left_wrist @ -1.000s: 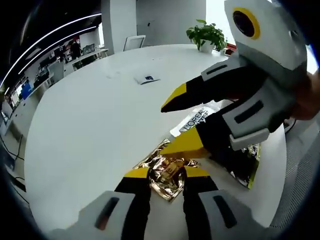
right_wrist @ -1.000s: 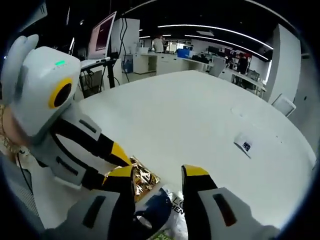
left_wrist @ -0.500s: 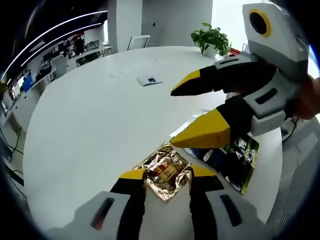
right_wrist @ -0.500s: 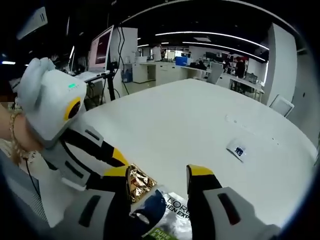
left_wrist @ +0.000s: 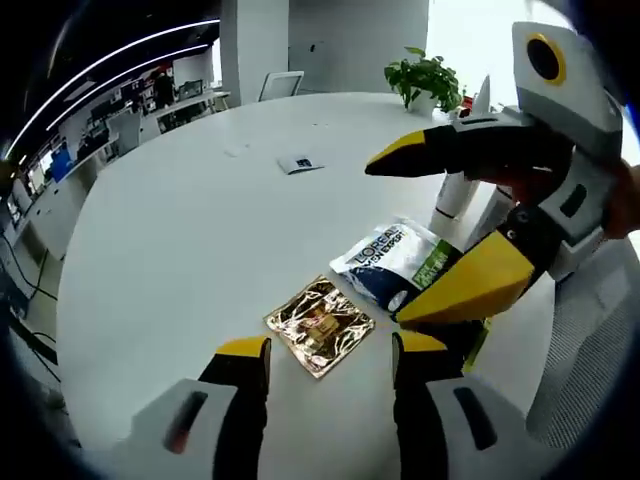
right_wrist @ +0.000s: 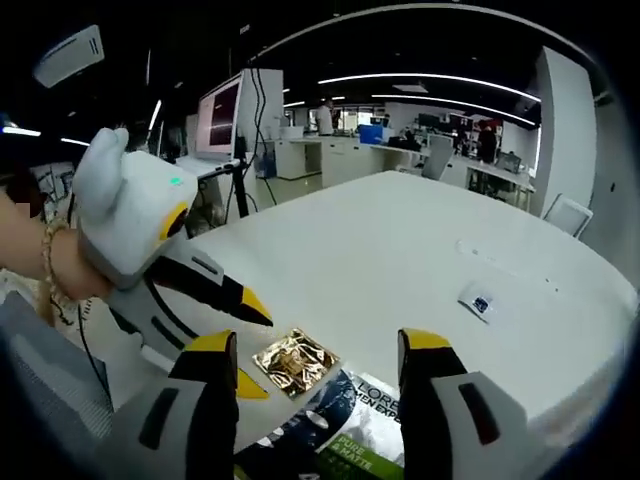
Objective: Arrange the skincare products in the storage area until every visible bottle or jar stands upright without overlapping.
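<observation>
A gold foil sachet (left_wrist: pixel 320 325) lies flat on the white table (left_wrist: pixel 190 230), just beyond my left gripper (left_wrist: pixel 330 352), which is open and empty. Right of it lies a dark blue, white and green skincare pouch (left_wrist: pixel 395 262), also flat. My right gripper (left_wrist: pixel 440 225) hovers open over that pouch, coming in from the right. In the right gripper view, the same gold sachet (right_wrist: pixel 293 361) and pouch (right_wrist: pixel 340 430) lie between and below the open jaws of the right gripper (right_wrist: pixel 318 345), with the left gripper (right_wrist: pixel 250 340) at the left. A white bottle (left_wrist: pixel 455 190) stands upright behind.
A small white card (left_wrist: pixel 298 163) lies farther across the table, also seen as the card (right_wrist: pixel 480 300). A potted plant (left_wrist: pixel 425 75) stands at the far edge. A person's wrist with a bracelet (right_wrist: pixel 52 270) holds the left gripper. Desks and monitors fill the room behind.
Both grippers have pulled back and up from the sachet and pouch, and their jaws stand wider. The pouch now lies more exposed beside the gold sachet.
</observation>
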